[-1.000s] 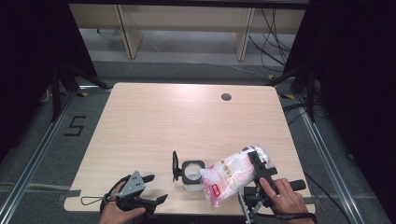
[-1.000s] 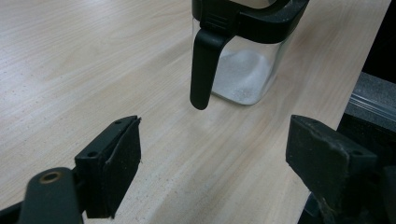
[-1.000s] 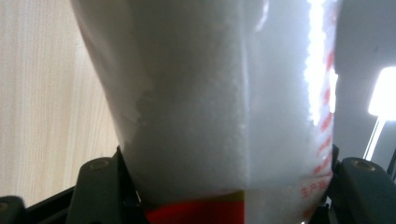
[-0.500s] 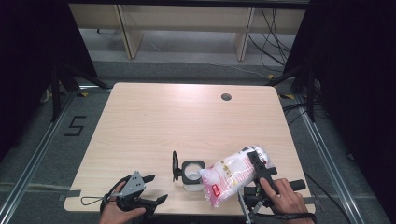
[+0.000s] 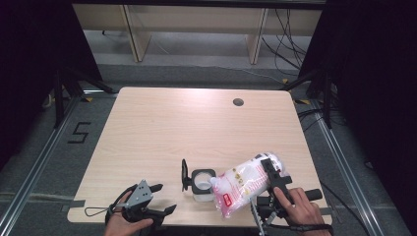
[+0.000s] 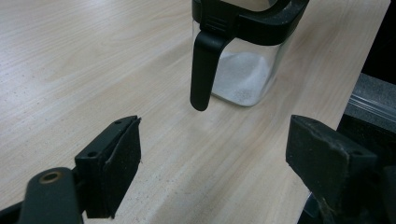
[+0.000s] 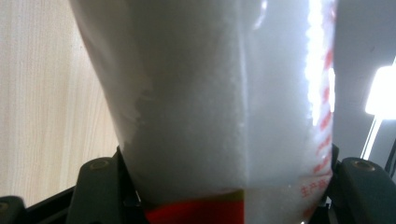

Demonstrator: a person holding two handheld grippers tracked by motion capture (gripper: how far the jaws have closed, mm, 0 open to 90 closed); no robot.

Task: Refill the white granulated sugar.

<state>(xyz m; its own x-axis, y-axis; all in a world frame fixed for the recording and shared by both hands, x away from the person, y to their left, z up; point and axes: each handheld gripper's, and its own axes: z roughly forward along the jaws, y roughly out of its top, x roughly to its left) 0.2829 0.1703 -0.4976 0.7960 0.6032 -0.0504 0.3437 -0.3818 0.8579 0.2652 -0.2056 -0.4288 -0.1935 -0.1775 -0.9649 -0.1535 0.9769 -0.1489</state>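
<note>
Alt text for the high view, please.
A right gripper tilts a clear bag of white grains, mouth over an open jar, near the front edge of a wooden table. The left gripper rests open at the front left.

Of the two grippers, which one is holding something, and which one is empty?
The right gripper holds the white bag, tilted toward the clear container. The left gripper is empty: its jaws stand open over the bare table.
</note>
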